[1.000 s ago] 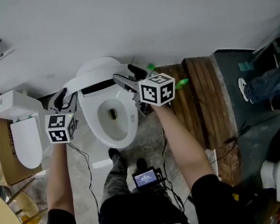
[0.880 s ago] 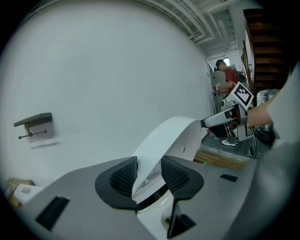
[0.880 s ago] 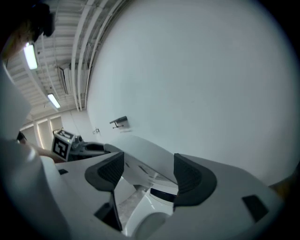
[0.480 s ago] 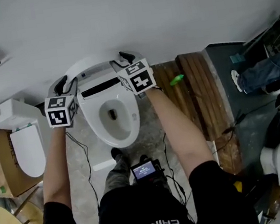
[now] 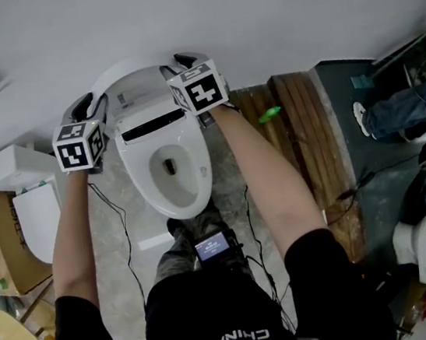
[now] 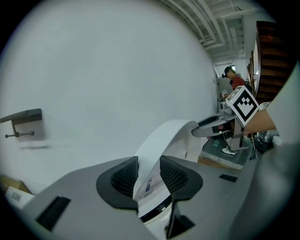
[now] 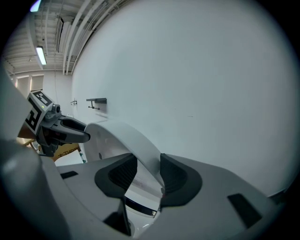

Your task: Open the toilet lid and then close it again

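Lid (image 5: 137,88) stands upright, clamped in left hand-held gripper (image 6: 149,173) and just-closed right hand-held gripper (image 7: 148,175).

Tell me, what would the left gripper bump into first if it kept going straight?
The toilet lid: its edge sits between the jaws of the left gripper, so that comes first. Behind it is the white wall, how far I can't tell.

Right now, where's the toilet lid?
Head view, top centre: toilet lid raised near wall, left tool gripping one edge, right tool just closing on the other.
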Tool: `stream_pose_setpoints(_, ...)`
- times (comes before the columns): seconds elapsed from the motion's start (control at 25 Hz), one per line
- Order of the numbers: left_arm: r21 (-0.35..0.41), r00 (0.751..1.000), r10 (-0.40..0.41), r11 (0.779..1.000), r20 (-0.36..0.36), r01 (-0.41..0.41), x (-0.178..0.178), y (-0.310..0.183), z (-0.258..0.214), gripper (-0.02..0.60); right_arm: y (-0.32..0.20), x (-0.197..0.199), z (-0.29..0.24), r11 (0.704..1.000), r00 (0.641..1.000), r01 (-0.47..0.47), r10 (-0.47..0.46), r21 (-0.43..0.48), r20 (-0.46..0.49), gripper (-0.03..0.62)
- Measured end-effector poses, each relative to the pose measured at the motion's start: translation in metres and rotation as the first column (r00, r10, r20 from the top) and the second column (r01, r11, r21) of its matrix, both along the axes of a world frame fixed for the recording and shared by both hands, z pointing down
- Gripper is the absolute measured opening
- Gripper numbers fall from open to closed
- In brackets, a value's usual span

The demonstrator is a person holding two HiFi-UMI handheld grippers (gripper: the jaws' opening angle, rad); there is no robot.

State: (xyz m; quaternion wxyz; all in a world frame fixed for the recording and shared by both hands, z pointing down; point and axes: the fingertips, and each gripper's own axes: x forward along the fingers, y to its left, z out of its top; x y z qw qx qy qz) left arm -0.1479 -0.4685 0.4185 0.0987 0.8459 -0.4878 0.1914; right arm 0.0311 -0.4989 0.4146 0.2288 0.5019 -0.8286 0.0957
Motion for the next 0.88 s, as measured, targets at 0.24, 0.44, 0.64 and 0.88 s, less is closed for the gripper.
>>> stream_pose_setpoints(0.24, -0.032, 0.999, -0.040, 0.999, -0.019, 0.039, -0.003, -0.038, -0.005, 0.143, -0.040, -0.003, -0.003, 0.999, 0.999, 0.039, -0.038, -0.026, 0.013, 0.155)
stream_pose_setpoints(0.44, -0.052, 0.996, -0.091, 0.995, -0.019, 0.090, -0.010, -0.078, -0.007, 0.137, -0.079, -0.008, -0.005, 0.997, 0.998, 0.068, -0.067, -0.035, 0.007, 0.143)
stream_pose_setpoints(0.64, -0.069, 0.993, -0.117, 0.991, -0.006, 0.117, -0.013, -0.108, -0.005, 0.133, -0.110, -0.010, -0.004, 0.996, 0.997, 0.081, -0.080, -0.044, 0.012, 0.135)
stream_pose_setpoints(0.88, -0.073, 0.989, -0.146, 0.986, 0.027, 0.148, -0.018, -0.133, -0.004, 0.132, -0.134, -0.014, -0.003, 0.995, 0.996, 0.086, -0.085, -0.048, 0.018, 0.129)
